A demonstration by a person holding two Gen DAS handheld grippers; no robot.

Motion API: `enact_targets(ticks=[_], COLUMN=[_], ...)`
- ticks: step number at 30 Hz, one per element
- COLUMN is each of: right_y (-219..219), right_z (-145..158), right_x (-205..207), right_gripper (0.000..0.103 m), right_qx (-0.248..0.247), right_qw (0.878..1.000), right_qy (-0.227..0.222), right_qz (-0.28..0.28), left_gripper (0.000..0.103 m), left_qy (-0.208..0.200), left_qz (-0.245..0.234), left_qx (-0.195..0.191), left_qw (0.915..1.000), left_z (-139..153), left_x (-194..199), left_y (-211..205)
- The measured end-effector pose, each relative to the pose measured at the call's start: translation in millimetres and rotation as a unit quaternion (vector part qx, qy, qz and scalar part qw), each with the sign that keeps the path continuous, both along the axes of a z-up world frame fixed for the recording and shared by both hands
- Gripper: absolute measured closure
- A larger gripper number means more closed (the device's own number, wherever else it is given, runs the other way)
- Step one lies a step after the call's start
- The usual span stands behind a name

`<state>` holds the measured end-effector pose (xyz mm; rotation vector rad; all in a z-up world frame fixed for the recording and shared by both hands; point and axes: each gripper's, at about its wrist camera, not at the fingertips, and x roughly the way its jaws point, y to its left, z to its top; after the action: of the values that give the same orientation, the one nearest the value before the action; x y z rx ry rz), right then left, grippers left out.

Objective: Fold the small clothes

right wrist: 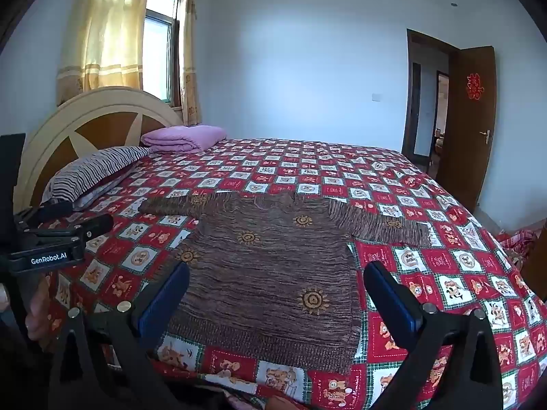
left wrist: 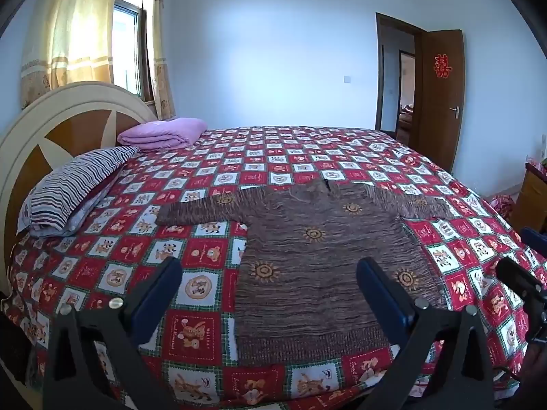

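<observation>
A small brown knitted sweater (left wrist: 307, 256) with orange sun motifs lies flat on the bed, sleeves spread left and right, hem toward me. It also shows in the right wrist view (right wrist: 266, 273). My left gripper (left wrist: 270, 280) is open and empty, held above the sweater's lower left part. My right gripper (right wrist: 277, 283) is open and empty, held above the sweater's lower right part. The right gripper's body shows at the right edge of the left wrist view (left wrist: 523, 283); the left gripper's body shows at the left of the right wrist view (right wrist: 51, 242).
The bed has a red checked quilt (left wrist: 191, 253) with bear prints. A striped pillow (left wrist: 75, 188) and a folded purple blanket (left wrist: 164, 133) lie by the headboard (left wrist: 41, 136) at the left. An open brown door (left wrist: 441, 95) stands at the back right.
</observation>
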<state>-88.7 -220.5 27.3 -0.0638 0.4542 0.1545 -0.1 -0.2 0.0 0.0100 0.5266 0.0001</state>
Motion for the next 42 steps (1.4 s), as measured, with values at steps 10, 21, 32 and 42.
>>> enact_targets(ticks=[10,21,32,42], right_y=[-2.2,-1.5,-4.0,-5.4], right_z=[-1.9,-5.9,-11.9,-15.5], right_x=[2.3,6.3,8.9,8.9], right_gripper=[0.001,0.001,0.001,0.001], right_qx=[-0.005,0.004,0.007,0.007], right_qw=[1.000,1.000,1.000,1.000], right_qy=[0.005,0.014,0.018,0.021], right_qz=[0.003,-0.003,-0.003,-0.002], left_gripper=[0.000,0.000,0.000,0.000], left_qy=[0.004,0.004,0.004,0.004], left_qz=[-0.001,-0.003,-0.002,-0.001], left_qx=[0.005,0.003,0.001,-0.001], left_qw=[1.0000,1.0000,1.0000,1.0000], left_z=[-2.9,-1.7,-4.1,-3.7], left_x=[0.3,0.9,1.3,0.3], left_y=[-0.6,-0.2,-1.4,0.0])
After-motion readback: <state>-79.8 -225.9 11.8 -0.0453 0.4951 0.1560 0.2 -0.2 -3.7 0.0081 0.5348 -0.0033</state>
